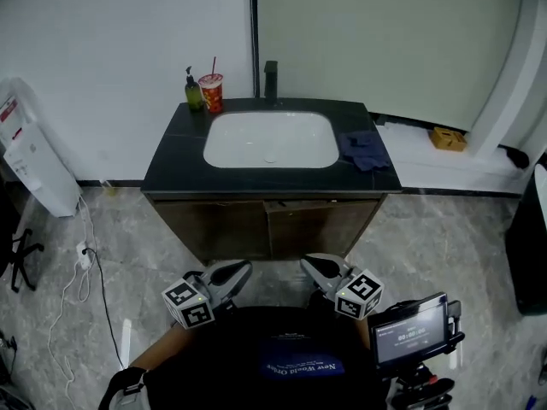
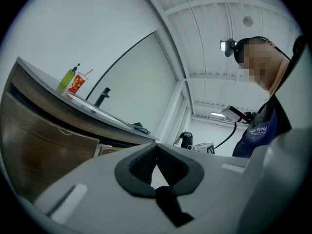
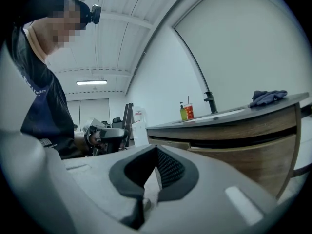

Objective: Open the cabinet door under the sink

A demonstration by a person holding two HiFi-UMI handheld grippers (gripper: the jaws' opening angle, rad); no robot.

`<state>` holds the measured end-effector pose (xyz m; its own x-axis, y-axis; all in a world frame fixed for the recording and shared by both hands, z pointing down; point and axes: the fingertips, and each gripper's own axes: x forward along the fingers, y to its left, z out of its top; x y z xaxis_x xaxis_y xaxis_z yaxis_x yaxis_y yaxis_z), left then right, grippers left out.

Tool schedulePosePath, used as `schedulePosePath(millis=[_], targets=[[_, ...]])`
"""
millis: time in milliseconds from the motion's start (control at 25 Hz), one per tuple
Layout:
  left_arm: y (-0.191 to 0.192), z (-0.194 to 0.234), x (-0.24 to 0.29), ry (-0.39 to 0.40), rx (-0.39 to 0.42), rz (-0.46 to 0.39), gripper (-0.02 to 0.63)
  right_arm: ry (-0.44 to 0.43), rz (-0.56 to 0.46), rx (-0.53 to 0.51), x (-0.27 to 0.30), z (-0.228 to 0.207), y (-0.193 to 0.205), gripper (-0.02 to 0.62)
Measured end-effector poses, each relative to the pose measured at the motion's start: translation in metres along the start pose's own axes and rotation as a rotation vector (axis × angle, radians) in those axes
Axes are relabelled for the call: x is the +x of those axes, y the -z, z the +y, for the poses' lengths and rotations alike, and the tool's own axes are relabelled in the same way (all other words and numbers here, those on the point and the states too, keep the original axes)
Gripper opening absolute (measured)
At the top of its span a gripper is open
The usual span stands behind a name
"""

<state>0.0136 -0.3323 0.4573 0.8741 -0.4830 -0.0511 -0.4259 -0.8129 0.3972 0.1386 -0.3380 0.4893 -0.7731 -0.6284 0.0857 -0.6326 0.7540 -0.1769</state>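
Note:
A dark-topped vanity holds a white sink point(image 1: 269, 139), and beneath it are two brown cabinet doors, left point(image 1: 218, 227) and right point(image 1: 323, 225), both looking closed. My left gripper point(image 1: 245, 268) and right gripper point(image 1: 304, 263) hover low in front of the cabinet, close to my body, tips angled toward each other and apart from the doors. Each is shut with nothing between its jaws. In the left gripper view the left gripper point(image 2: 156, 147) has the cabinet front point(image 2: 44, 150) at its left. In the right gripper view the right gripper point(image 3: 156, 150) has the cabinet front point(image 3: 243, 150) at its right.
On the counter stand a black faucet point(image 1: 270, 79), a green soap bottle point(image 1: 193, 90), a red cup point(image 1: 211, 92) and a blue cloth point(image 1: 365, 150). A white appliance point(image 1: 30, 161) and cables point(image 1: 85, 254) are at the left. A screen on a stand point(image 1: 414, 327) is beside my right gripper.

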Motion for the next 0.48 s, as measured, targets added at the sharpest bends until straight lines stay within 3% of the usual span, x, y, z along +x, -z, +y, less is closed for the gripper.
schedulePosePath(millis=[280,480], targets=[[-0.009,0.037,0.006,0.044,0.005,0.017,0.006,0.051,0.017,-0.043,0.031,-0.019,0.002,0.002],[-0.026,0.061,0.003,0.033,0.012,0.025,0.006,0.082,0.046,-0.099,0.060,-0.030,0.001,0.003]])
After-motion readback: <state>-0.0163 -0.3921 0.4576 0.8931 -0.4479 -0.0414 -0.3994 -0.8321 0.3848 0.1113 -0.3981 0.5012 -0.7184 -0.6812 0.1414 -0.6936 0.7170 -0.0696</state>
